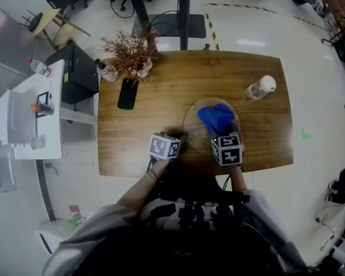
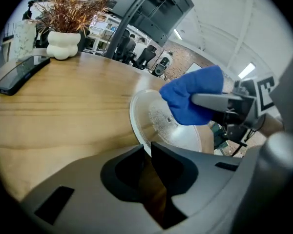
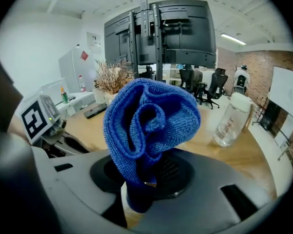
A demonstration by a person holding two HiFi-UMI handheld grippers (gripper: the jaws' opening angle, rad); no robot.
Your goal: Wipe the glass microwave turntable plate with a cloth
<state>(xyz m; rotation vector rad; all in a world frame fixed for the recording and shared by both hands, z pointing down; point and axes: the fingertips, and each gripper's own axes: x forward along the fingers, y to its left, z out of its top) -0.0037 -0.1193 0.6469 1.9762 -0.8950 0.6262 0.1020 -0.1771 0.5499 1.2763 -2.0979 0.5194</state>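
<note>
plate (image 1: 194, 125): glass, flat on table (image 1: 132, 148), 5 o'clock of centre
handling: likely heavy, stiff, slick, breakable; take by rim
left gripper (image 2: 145, 149): jaws nipped on plate rim, 9 o'clock
right gripper (image 3: 139, 189): clamped on cloth (image 3: 146, 116), over plate's 12 o'clock half
cloth: soft, light
count: one plate, one cloth, two grippers, one bottle (image 1: 260, 87)
</note>
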